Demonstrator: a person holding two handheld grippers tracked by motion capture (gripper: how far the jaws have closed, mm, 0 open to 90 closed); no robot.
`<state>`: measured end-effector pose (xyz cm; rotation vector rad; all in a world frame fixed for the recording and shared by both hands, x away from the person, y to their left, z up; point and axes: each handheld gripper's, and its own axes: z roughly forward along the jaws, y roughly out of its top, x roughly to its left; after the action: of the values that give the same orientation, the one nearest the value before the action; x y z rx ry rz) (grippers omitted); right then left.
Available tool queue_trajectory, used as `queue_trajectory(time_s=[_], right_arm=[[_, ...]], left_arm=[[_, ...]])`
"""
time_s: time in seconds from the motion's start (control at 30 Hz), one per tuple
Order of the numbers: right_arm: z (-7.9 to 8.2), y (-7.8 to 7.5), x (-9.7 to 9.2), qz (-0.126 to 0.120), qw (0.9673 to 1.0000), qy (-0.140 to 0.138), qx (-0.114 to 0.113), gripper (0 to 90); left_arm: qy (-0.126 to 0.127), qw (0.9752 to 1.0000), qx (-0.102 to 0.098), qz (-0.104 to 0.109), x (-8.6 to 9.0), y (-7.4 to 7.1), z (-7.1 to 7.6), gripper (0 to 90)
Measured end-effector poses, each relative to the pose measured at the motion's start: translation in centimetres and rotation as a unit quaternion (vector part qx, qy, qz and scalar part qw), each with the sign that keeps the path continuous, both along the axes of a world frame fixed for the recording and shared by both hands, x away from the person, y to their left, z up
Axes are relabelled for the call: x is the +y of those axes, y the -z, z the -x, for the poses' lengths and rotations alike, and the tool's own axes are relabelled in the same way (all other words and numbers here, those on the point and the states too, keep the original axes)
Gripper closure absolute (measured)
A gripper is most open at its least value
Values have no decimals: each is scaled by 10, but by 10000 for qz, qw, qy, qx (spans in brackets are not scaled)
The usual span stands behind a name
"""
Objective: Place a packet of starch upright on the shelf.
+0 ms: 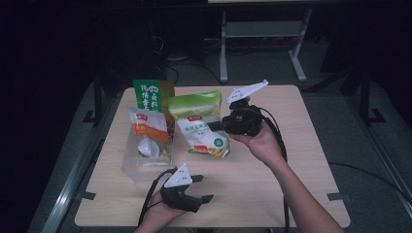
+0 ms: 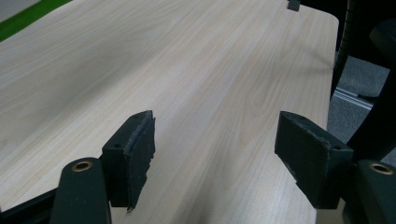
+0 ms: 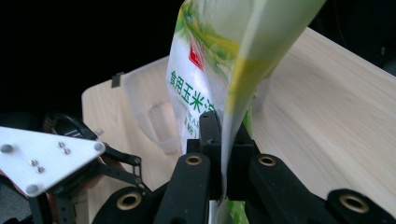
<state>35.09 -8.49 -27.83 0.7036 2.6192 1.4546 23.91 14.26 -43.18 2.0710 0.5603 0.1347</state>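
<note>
A green-and-white pouch (image 1: 197, 121) with printed characters stands upright at the table's middle. My right gripper (image 1: 215, 127) is shut on its side edge. In the right gripper view the black jaws pinch the pouch's (image 3: 210, 70) thin seam at my right gripper (image 3: 224, 156). My left gripper (image 1: 204, 188) rests near the table's front edge in the person's left hand, jaws apart. In the left gripper view my left gripper (image 2: 215, 144) stands open over bare wood, nothing between the pads (image 2: 140, 149).
A clear plastic bin (image 1: 141, 167) sits left of the pouch and holds an orange-and-white bag (image 1: 148, 128). A green packet (image 1: 148, 94) stands behind it. The wooden table (image 1: 291, 160) has free room on its right half and along the front.
</note>
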Motion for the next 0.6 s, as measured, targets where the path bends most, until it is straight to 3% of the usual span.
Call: queue_trajectory(time_s=[0.23,0.53,0.6], right_arm=[[0,-3,24,-82,9997,-203,78,887],[-2,-2,56,-178,9987,-471,95,887],[-3,-1,65,-190,9983,-548,89,887]], left_arm=[[35,9999,-57,-125,6,-3,3,281],[44,9998,-140,-124,13,-4,8,277],[5,9999,-120,-41,14,-3,9,277]])
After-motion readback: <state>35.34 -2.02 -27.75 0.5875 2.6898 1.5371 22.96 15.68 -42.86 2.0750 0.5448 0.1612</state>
